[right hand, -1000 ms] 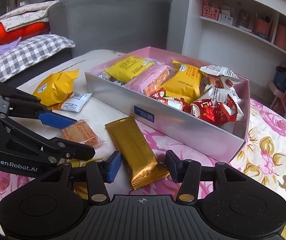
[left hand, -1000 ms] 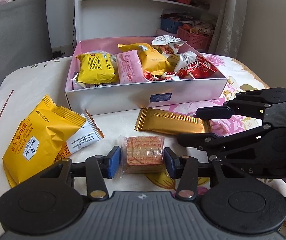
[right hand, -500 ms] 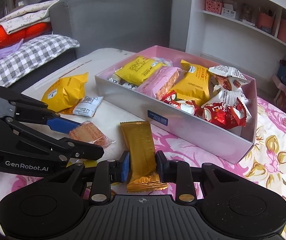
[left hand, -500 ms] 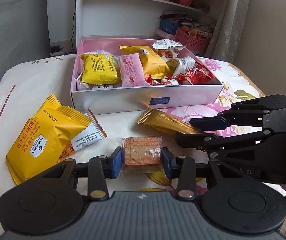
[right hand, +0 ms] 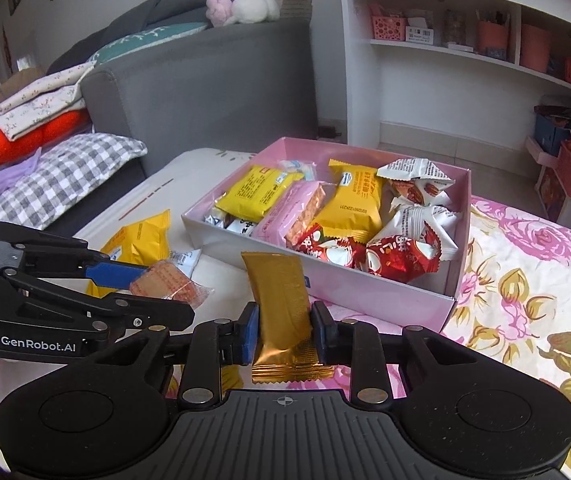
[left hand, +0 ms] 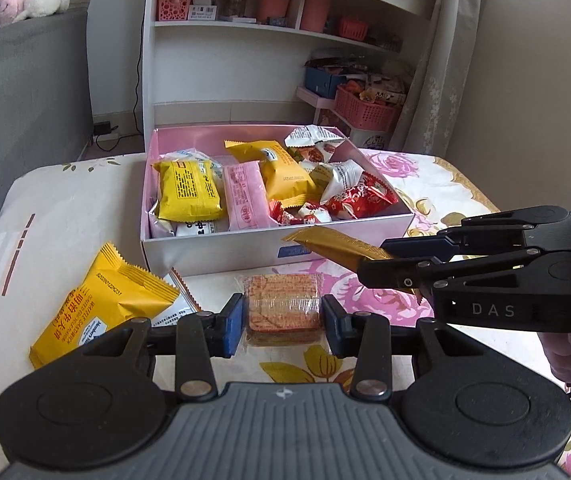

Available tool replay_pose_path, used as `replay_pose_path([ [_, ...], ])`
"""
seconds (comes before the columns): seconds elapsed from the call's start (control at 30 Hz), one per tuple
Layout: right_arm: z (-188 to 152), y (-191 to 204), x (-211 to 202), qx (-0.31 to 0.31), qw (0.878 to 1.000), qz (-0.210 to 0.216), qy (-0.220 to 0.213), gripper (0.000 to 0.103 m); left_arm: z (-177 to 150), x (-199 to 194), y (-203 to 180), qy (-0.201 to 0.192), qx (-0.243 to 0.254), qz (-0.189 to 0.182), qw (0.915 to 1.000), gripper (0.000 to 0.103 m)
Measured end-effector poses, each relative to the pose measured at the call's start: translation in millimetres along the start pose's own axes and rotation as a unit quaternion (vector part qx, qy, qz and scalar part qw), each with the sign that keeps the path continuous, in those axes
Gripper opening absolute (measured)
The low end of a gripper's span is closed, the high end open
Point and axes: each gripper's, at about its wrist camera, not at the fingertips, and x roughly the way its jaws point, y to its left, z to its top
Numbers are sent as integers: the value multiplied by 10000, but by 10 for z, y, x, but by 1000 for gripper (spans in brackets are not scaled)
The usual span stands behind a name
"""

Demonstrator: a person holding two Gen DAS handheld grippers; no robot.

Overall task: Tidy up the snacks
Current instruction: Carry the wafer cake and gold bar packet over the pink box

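**Snacks gripped in both hands, box straight ahead**

Gold bar (right hand: 281,300) sits clamped between the pads of the right gripper (right hand: 283,334), its long axis running forward along the fingers, far end raised and pointing at the pink box (right hand: 381,300). The box's near wall lies just beyond that tip, so the right hand is the nearer one to a drop; the move turns on lifting the bar over that wall, I judge.

The left gripper (left hand: 281,320) is closed on the wafer pack (left hand: 282,304), held crosswise between the blue pads, low over the floral cloth (left hand: 437,176). The box stands ahead of it and slightly up, near but apart.

Two packets remain outside, to the left gripper's left: a yellow packet (left hand: 105,304) lying over a white packet (left hand: 177,304). The box is already crowded, with loose room mostly at its right end.
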Motion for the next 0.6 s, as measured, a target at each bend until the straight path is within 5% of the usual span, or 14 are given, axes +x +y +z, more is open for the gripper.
replay_pose_path([
  [0.6, 268, -304, -125, 516, 9974, -122, -487, 27, 301, 120, 101, -320, -65, 359, 9988, 38],
])
